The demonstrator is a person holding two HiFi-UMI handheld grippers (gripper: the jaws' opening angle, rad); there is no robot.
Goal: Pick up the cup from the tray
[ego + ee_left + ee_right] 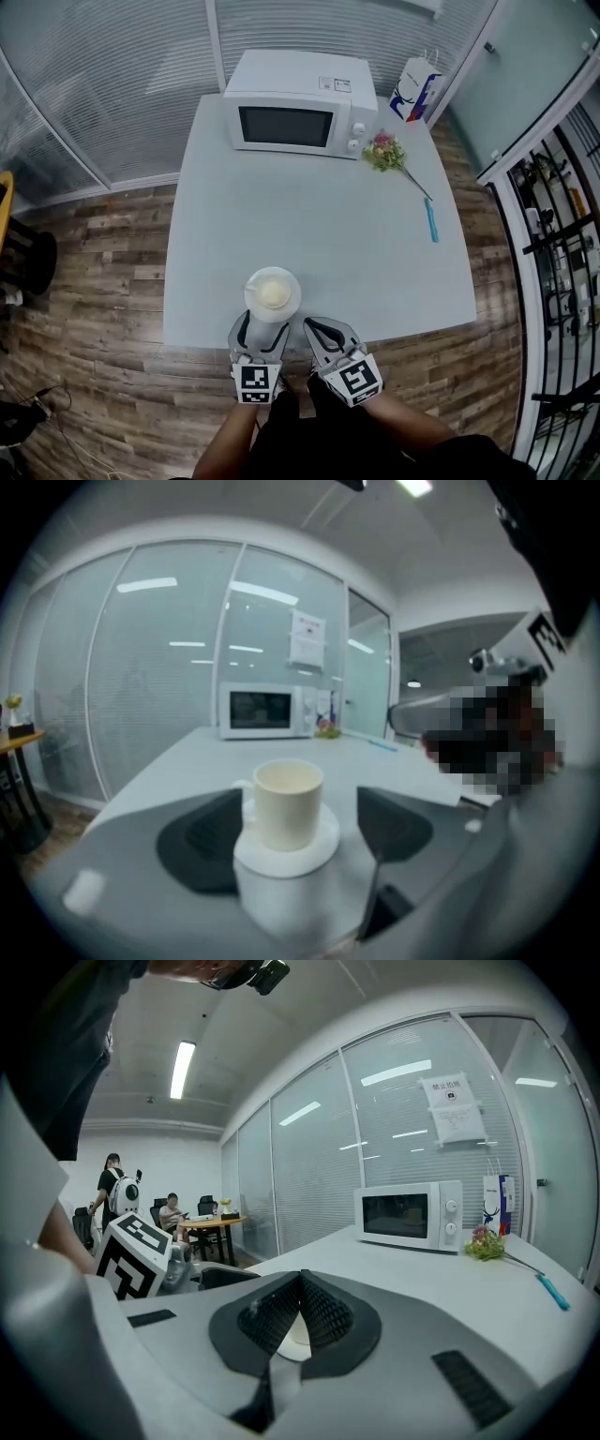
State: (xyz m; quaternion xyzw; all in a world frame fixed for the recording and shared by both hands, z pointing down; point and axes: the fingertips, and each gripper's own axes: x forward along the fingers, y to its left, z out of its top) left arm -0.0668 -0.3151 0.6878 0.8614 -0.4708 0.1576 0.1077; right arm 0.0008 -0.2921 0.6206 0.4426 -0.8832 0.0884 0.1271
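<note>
A cream cup (273, 293) stands upright on a white saucer-like tray (250, 284) close to the near edge of the grey table (309, 225). My left gripper (265, 328) reaches up to it from below the table edge. In the left gripper view the cup (286, 803) and tray (281, 860) lie between the jaws of the left gripper (300, 834), which is open, its pads apart from the cup's sides. My right gripper (315, 328) hovers just right of the tray; its jaws (302, 1312) are shut on nothing.
A white microwave (295, 105) stands at the table's far edge, with a paper bag (415, 91) to its right. A flower sprig (386, 153) and a blue pen (432, 221) lie on the table's right side. Glass walls surround the table. People sit at a far table (202, 1225).
</note>
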